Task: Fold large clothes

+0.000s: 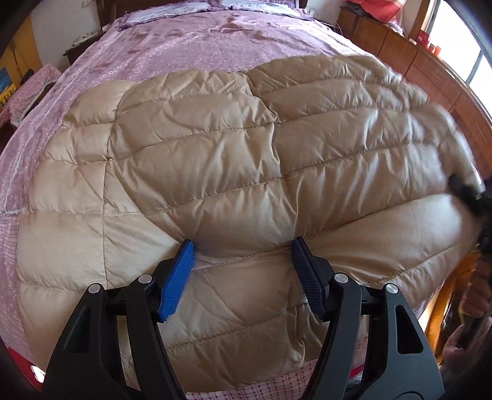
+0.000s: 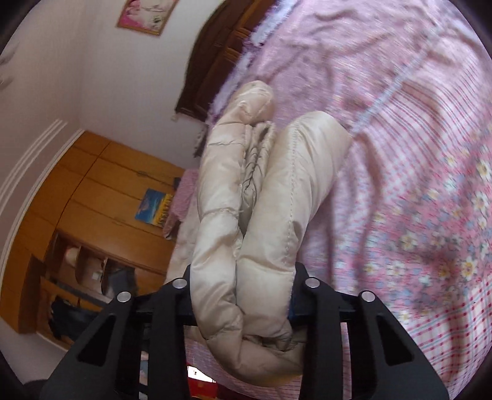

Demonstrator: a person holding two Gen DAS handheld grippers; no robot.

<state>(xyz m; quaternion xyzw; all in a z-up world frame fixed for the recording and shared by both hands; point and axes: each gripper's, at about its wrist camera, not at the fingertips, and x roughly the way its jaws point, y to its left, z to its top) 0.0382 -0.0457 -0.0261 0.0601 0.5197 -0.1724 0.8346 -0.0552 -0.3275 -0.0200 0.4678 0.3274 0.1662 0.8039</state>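
Note:
A beige quilted down jacket lies spread on a bed with a pink-purple cover. My left gripper points down at its near part with the blue pads wide apart. Their tips dent the fabric, and a puff of jacket bulges between them without being pinched. In the right wrist view my right gripper is shut on a thick bundle of folded jacket, which hides most of its pads. That gripper shows as a dark blur at the jacket's right edge in the left wrist view.
A wooden bed board runs along the right side, with a window behind it. Pillows lie at the far end of the bed. A wooden wardrobe with open shelves stands across the room. A person's hand shows at the right.

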